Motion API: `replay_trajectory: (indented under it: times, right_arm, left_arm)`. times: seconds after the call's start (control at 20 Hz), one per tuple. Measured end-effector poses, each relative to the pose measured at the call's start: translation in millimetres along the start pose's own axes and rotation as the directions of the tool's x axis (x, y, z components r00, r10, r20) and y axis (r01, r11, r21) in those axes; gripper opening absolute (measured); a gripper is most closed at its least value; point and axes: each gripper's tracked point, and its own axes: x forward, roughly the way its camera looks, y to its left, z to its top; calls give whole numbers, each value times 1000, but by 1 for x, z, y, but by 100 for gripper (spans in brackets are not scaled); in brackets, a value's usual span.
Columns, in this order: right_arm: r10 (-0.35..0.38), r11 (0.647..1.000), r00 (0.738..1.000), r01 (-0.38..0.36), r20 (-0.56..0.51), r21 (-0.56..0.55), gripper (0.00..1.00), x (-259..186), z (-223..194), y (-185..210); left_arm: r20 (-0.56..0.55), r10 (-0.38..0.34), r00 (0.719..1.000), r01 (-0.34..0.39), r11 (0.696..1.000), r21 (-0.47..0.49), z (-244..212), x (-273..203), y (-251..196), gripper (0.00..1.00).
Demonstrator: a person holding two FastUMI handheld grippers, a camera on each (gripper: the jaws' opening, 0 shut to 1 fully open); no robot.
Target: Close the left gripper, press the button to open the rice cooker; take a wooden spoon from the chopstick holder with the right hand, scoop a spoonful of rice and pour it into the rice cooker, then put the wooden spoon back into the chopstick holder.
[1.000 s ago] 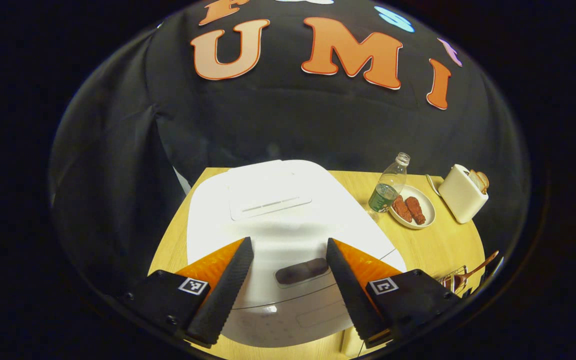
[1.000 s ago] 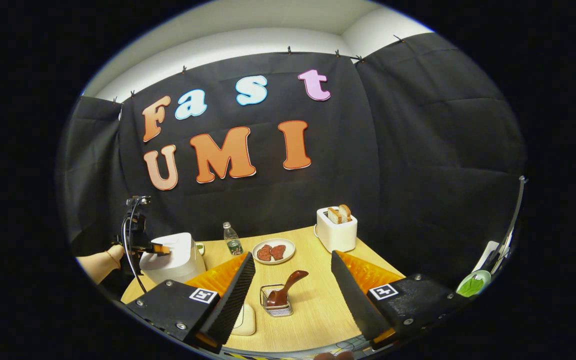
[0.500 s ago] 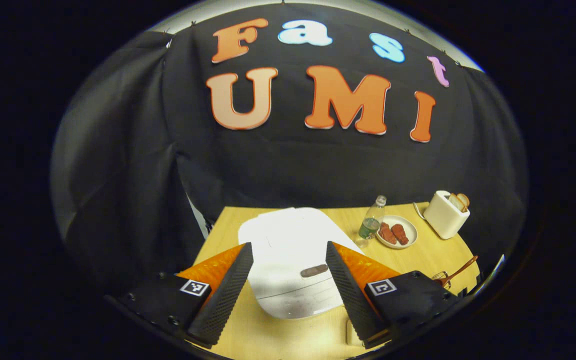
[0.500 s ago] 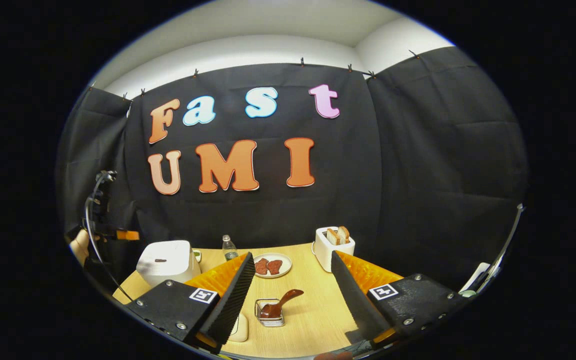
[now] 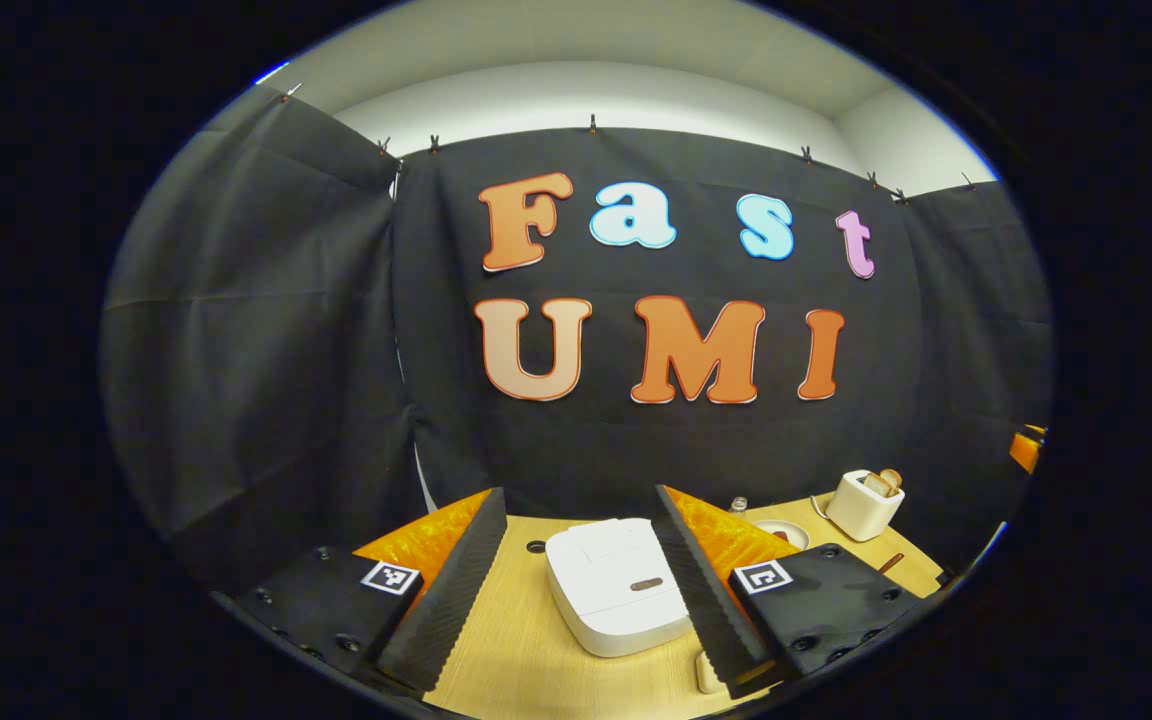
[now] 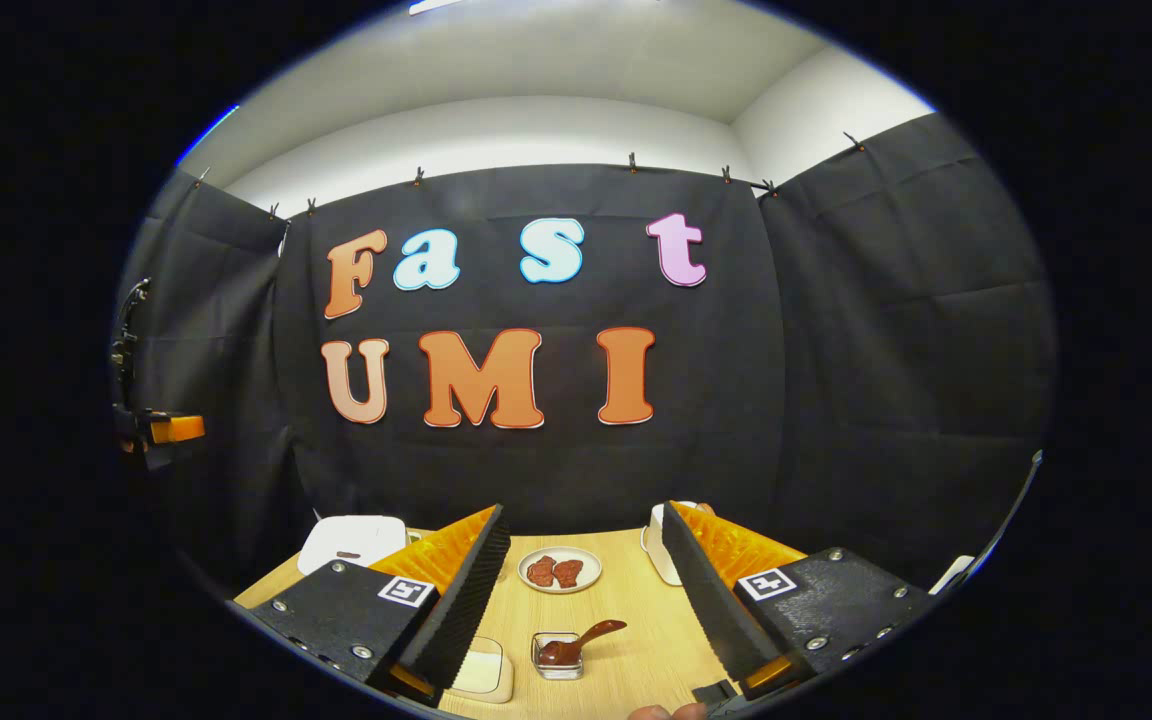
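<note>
Hiding behind the left gripper point(image 5: 576, 590), the plate point(image 5: 786, 533) barely shows.

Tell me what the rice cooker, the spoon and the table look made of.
Rice cooker: likely plastic, smooth white shell with a soft sheen.
Spoon: looks like dark reddish-brown wood, glossy as if lacquered.
Table: pale wood or wood-look laminate, matte, fine straight grain.

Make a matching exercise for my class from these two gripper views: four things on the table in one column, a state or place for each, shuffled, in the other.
Things:
1. rice cooker
2. wooden spoon
3. toaster
4. plate

States:
A. bread sticking out of the top
B. lid down
C. holds two reddish-brown pieces
D. stands in the chopstick holder

Pairs: 1-B, 2-D, 3-A, 4-C
</note>
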Motion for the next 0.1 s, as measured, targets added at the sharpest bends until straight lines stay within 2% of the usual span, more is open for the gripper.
replay_trajectory:
  times: [0.05, 0.1]
  right_arm:
    - [-2, 1000, 1000, 2, 6, -8, 95, -1, 5, 1]
    - [-5, 1000, 1000, 5, 11, -15, 100, -3, 10, 1]
  left_arm:
    - [12, 0, 1000, 0, 1000, -6, 3, -9, 2, 99]
    - [20, 0, 1000, 0, 1000, -12, 6, -16, 3, 99]
